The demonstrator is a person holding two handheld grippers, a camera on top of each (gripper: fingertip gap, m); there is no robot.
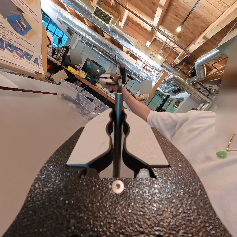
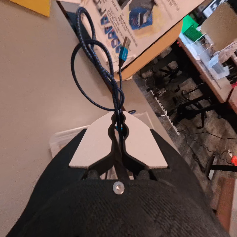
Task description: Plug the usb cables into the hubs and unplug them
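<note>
The left gripper (image 1: 117, 115) squeezes a dark hub (image 1: 117, 128); the right gripper (image 2: 118, 115) squeezes the cable (image 2: 115, 82), plug (image 2: 125, 47) at 12 o'clock, not yet plugged in.

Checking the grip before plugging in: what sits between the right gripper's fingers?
In the right wrist view, strands of the braided USB cable are pinched between the right gripper's fingers; its blue plug hangs free beyond.

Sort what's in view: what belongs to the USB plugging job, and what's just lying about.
Job:
- hub, clamped edge-on in the left claw
- cable, coiled, gripped in the right claw
- plug, blue, free
- clear bin on the table

Lying about:
- instruction board
- yellow sheet
- chairs
</note>
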